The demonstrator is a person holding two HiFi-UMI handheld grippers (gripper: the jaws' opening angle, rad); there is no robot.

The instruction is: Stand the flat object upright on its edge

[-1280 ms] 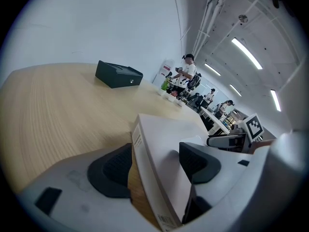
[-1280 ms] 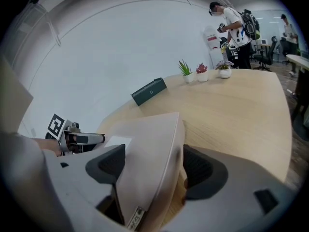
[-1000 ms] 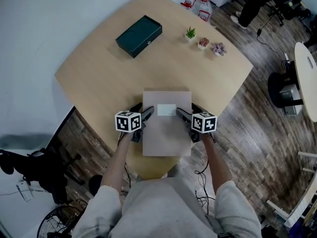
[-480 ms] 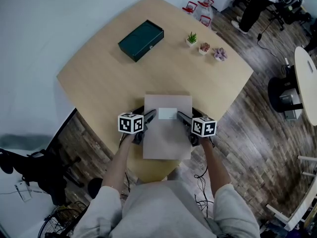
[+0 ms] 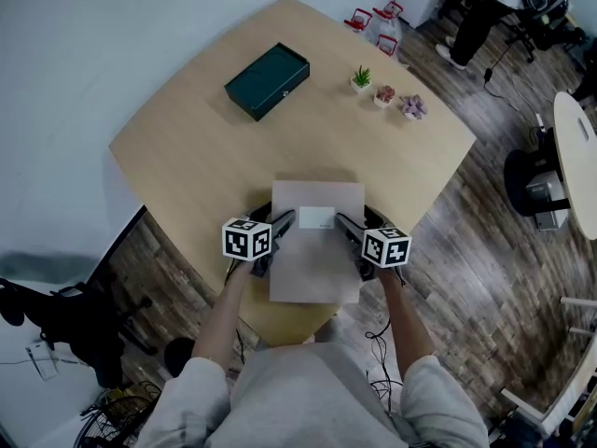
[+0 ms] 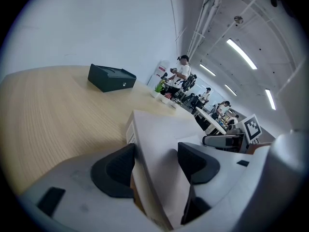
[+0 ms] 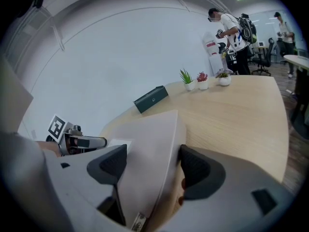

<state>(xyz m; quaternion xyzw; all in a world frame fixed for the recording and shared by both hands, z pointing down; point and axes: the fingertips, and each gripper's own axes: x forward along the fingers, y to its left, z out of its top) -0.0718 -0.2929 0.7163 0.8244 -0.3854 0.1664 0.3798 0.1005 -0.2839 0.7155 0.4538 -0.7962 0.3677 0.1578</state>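
The flat object (image 5: pixel 315 255) is a thin grey-beige box with a white label, lying broad face up over the near part of the wooden table (image 5: pixel 187 157). My left gripper (image 5: pixel 282 224) is shut on its left edge and my right gripper (image 5: pixel 346 227) on its right edge. In the left gripper view the flat object (image 6: pixel 161 144) sits wedged between the dark pads (image 6: pixel 116 170), its far corner low over the tabletop. The right gripper view shows the flat object (image 7: pixel 149 144) clamped the same way between pads (image 7: pixel 198 170). Whether its underside touches the table is hidden.
A dark green case (image 5: pixel 267 81) lies at the table's far left. Three small potted plants (image 5: pixel 384 93) stand in a row at the far right. Beyond the table's right edge are wooden floor, a round table (image 5: pixel 578 147) and a person (image 7: pixel 231 33).
Both grippers still hold the flat object by its side edges; it has barely shifted relative to the table. The head view has drifted slightly.
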